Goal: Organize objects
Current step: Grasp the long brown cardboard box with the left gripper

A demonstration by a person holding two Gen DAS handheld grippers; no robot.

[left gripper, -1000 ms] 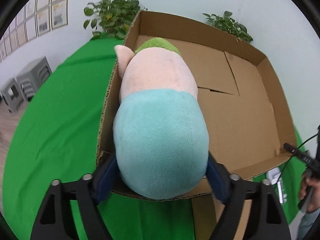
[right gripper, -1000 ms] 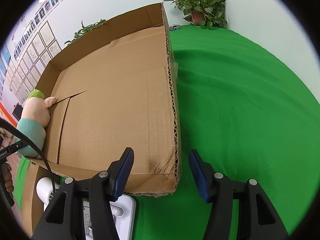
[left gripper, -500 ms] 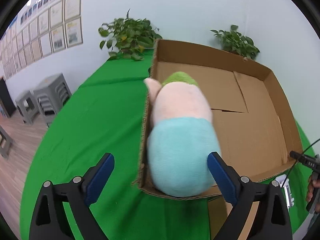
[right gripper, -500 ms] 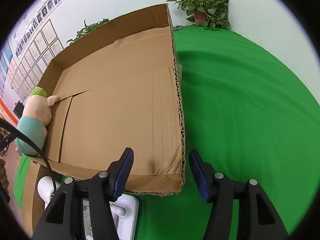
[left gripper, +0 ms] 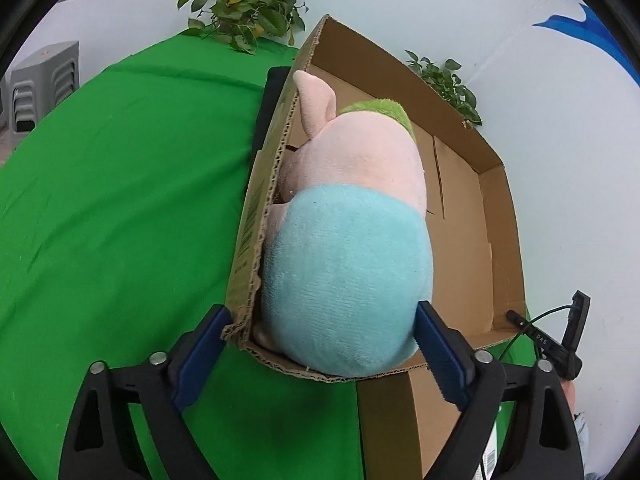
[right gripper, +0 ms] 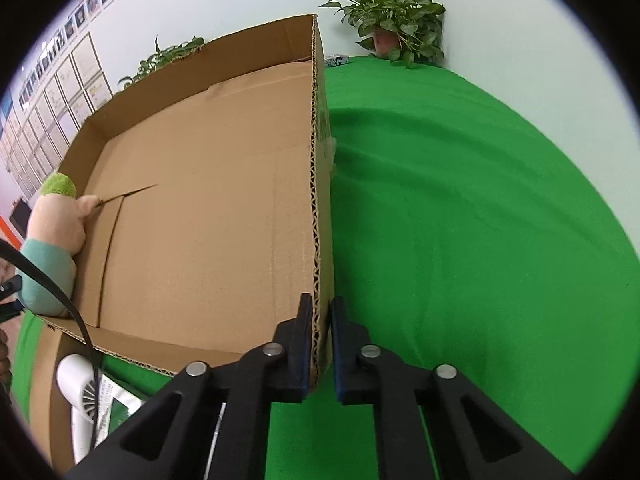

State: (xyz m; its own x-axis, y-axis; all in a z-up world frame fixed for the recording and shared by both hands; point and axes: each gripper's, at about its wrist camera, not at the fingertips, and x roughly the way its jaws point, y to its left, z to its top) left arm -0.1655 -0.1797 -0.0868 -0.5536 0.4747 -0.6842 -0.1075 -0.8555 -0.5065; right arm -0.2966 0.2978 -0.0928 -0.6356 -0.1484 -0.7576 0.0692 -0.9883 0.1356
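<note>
On green cloth (right gripper: pixel 460 220), cardboard box (right gripper: pixel 208 208) sits near white walls (left gripper: pixel 460 8).

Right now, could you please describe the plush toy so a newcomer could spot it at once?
On the green tablecloth stands a shallow cardboard box. The plush toy lies along one side wall. It is the only soft thing there: pale pink, with a green cap and a light blue bottom.

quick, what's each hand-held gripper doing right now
Left hand-held gripper: open, jaws just closing a little, straddling the plush toy and box corner.
Right hand-held gripper: shut on the cardboard box wall.
</note>
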